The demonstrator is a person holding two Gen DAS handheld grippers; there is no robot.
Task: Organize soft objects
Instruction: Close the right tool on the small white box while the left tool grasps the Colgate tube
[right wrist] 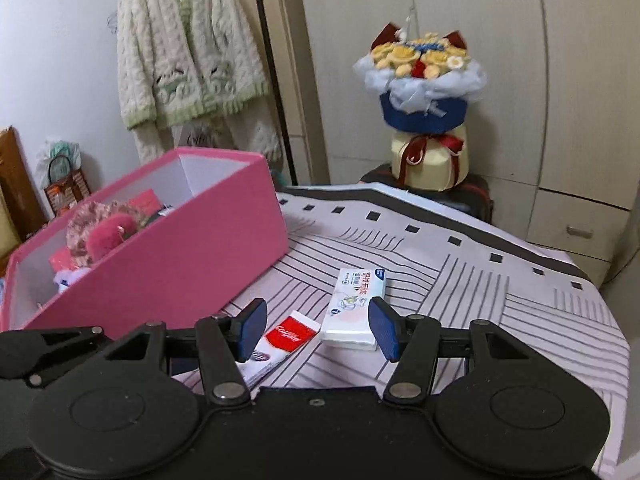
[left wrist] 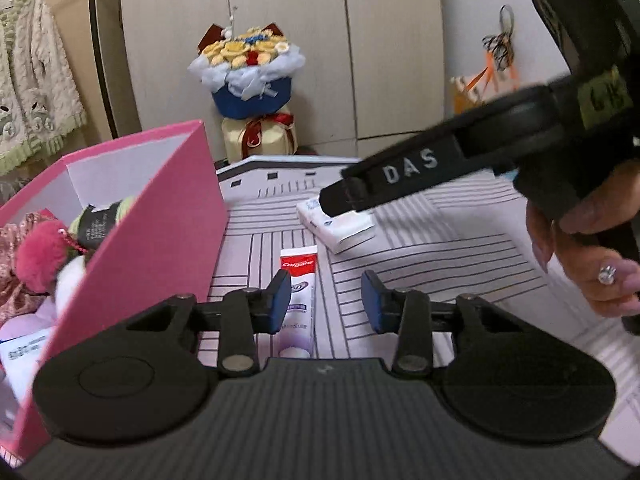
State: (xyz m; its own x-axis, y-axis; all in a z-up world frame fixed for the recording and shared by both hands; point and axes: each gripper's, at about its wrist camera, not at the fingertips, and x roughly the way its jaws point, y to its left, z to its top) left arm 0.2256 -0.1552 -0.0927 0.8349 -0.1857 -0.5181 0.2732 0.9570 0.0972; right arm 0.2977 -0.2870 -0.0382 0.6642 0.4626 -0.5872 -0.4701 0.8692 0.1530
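Note:
A pink box [left wrist: 160, 236] [right wrist: 192, 256] stands at the left of the striped table, holding a pink pompom [left wrist: 40, 256] [right wrist: 108, 236] and other soft items. A toothpaste tube [left wrist: 299, 280] [right wrist: 288, 338] and a white tissue pack [left wrist: 340, 226] [right wrist: 356, 308] lie on the cloth. My left gripper [left wrist: 326, 300] is open and empty above the tube. My right gripper [right wrist: 318, 328] is open and empty, hovering just in front of the tissue pack; in the left wrist view its finger [left wrist: 384, 184] reaches over the pack.
A flower bouquet [left wrist: 248, 72] [right wrist: 424, 92] stands behind the table in front of cabinet doors. A knitted cardigan [right wrist: 188, 56] hangs on the wall at the left. The striped cloth [right wrist: 480, 300] stretches to the table's right edge.

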